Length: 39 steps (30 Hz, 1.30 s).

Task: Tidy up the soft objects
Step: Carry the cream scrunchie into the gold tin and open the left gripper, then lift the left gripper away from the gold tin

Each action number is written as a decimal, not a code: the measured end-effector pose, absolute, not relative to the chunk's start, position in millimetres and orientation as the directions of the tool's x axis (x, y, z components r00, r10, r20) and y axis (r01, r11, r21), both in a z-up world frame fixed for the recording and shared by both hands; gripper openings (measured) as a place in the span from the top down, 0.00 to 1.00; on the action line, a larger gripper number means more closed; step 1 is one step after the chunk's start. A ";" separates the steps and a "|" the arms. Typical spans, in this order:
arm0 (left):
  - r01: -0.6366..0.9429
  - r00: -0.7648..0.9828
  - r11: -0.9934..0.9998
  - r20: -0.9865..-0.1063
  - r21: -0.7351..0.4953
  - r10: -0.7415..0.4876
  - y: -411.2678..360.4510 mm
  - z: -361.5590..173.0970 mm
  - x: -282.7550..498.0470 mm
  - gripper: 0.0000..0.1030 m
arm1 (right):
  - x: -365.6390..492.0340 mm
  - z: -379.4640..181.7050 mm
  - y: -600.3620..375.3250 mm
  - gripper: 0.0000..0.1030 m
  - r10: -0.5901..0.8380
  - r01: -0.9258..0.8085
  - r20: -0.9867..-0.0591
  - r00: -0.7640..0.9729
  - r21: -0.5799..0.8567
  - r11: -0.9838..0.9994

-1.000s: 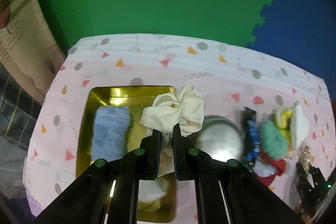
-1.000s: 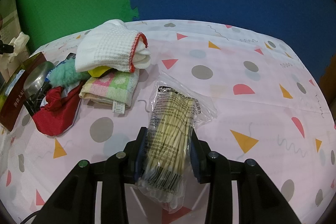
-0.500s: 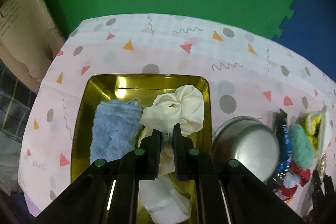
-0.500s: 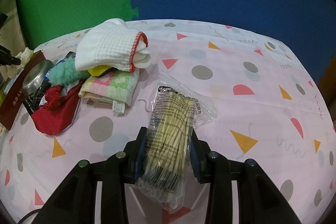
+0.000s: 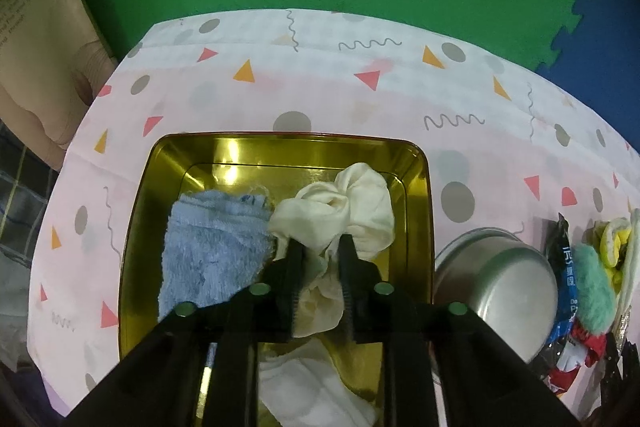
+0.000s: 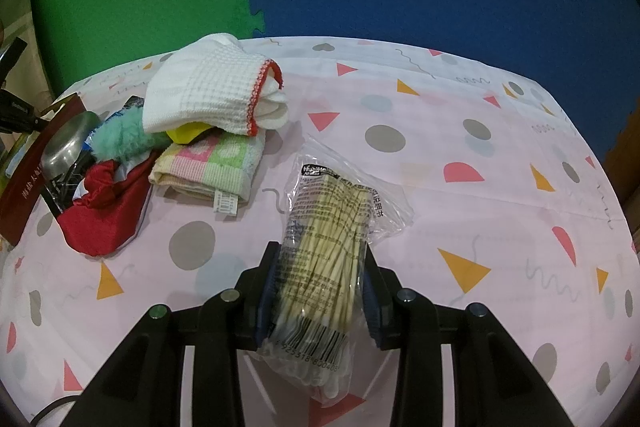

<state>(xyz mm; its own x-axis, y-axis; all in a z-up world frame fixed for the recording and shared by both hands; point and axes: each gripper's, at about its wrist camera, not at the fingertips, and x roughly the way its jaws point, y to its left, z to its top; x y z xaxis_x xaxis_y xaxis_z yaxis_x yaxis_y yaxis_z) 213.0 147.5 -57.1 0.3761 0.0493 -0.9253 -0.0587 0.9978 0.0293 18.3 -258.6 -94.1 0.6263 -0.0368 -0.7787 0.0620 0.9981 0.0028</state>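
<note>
Cream cloth (image 5: pixel 336 211) sits between the opening jaws of the left gripper (image 5: pixel 320 247), lowered into the gold tin (image 5: pixel 288 147) beside the blue towel (image 5: pixel 212 247), while the right gripper (image 6: pixel 318 259) clamps a swab packet (image 6: pixel 328 251).

Patterned tablecloth (image 6: pixel 460 147) carries gold tin (image 5: pixel 416 163), steel bowl (image 5: pixel 508 279), towel pile (image 6: pixel 208 171).

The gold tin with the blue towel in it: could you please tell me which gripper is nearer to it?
Left. The left gripper is over the gold tin, jaws opening around a cream cloth. The right gripper holds a packet of sticks elsewhere on the table.
</note>
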 end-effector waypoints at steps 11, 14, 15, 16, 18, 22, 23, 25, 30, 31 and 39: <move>-0.056 0.409 0.998 -0.912 0.002 0.025 149.5 -39.2 200.4 0.74 | 18.0 -94.0 -258.5 0.63 -0.039 0.062 -0.779 0.626 0.000 0.998; -0.066 0.437 0.998 -0.899 0.004 0.033 152.0 -27.7 188.7 0.74 | 18.0 -94.1 -258.5 0.63 -0.040 0.063 -0.779 0.626 -0.001 0.998; -0.072 0.453 0.997 -0.890 0.005 0.038 153.4 -22.6 182.6 0.74 | 17.9 -94.1 -258.5 0.63 -0.040 0.063 -0.779 0.626 0.000 0.998; -0.080 0.467 0.997 -0.883 0.008 0.045 154.4 -18.6 177.2 0.73 | 17.8 -94.1 -258.9 0.63 -0.040 0.063 -0.779 0.626 0.000 0.998; -0.101 0.485 0.995 -0.872 0.018 0.065 156.4 -11.9 166.4 0.70 | 17.9 -94.2 -258.4 0.63 -0.040 0.063 -0.779 0.626 -0.001 0.998; -0.145 0.534 0.989 -0.839 0.032 0.105 163.2 0.4 134.5 0.62 | 17.7 -94.2 -258.8 0.63 -0.040 0.063 -0.779 0.626 -0.001 0.998; -0.152 0.542 0.988 -0.833 0.033 0.112 165.2 2.0 128.8 0.62 | 17.5 -94.1 -259.1 0.63 -0.040 0.063 -0.779 0.626 0.000 0.998; -0.173 0.553 0.984 -0.824 0.027 0.120 170.1 3.3 112.6 0.62 | 17.7 -94.1 -258.3 0.63 -0.040 0.063 -0.779 0.626 0.000 0.998; -0.213 0.557 0.976 -0.817 0.035 0.151 181.5 -3.0 81.0 0.61 | 17.6 -93.9 -258.7 0.63 -0.039 0.063 -0.779 0.626 0.000 0.998; -0.225 0.557 0.973 -0.814 0.043 0.165 184.2 -5.3 75.0 0.61 | 17.6 -93.9 -258.8 0.63 -0.037 0.063 -0.779 0.626 0.003 0.998; -0.317 0.546 0.948 -0.817 0.006 0.187 203.4 -28.5 43.5 0.56 | 18.4 -94.2 -258.5 0.63 -0.051 0.065 -0.780 0.624 -0.014 0.998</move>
